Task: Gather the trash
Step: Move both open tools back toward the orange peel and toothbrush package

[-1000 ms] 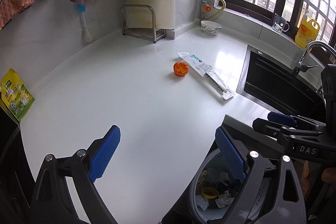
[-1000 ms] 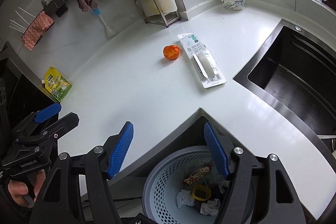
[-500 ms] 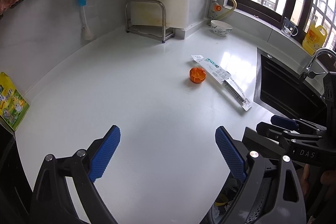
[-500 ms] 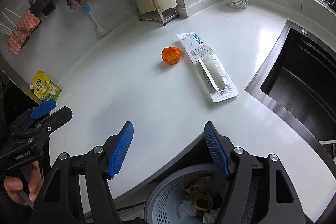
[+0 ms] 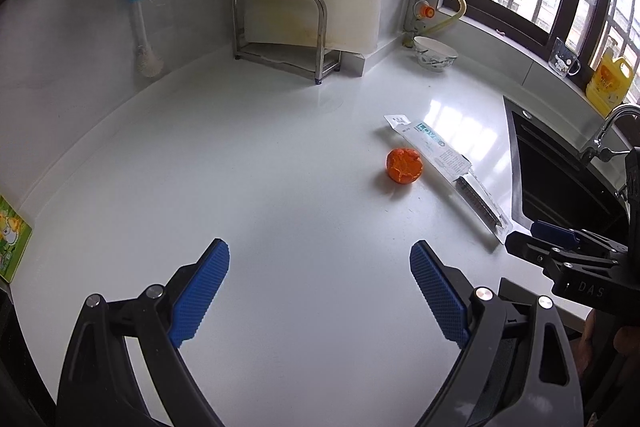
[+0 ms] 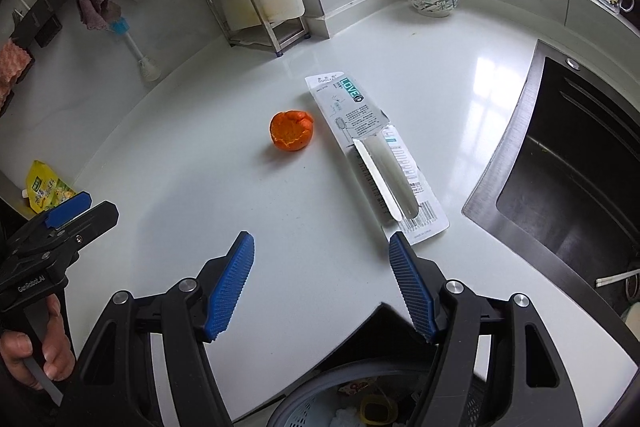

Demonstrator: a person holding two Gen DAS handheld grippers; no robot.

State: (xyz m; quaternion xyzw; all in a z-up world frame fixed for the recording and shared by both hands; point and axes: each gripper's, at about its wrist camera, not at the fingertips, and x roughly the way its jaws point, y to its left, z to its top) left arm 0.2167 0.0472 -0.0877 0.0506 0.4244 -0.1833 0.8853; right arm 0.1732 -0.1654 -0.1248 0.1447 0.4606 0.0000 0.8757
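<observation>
**Two bits of trash left to pick up**

Orange peel (image 6: 291,130) sitting on the white counter (image 6: 240,195), curled up like a little cup. Just beside it, an opened toothbrush packet (image 6: 376,147), long and flat, one end near the dark sink (image 6: 568,163). Not clear whether peel and packet touch.

Trash basket (image 6: 320,403) down below the counter edge, with scraps already inside.

Right hand-held gripper (image 6: 322,283) spread wide, holding nothing, close to the near end of the packet. Left hand-held gripper (image 5: 320,293) also spread wide and holding nothing, well apart from the peel.

Looks like the reaching step, nothing grabbed yet. Next, probably: go forward and down over one piece, then squeeze. Peel soft and easy to pinch. Packet flat on the counter, so likely hard to get under; maybe better to catch its raised flap or end.
</observation>
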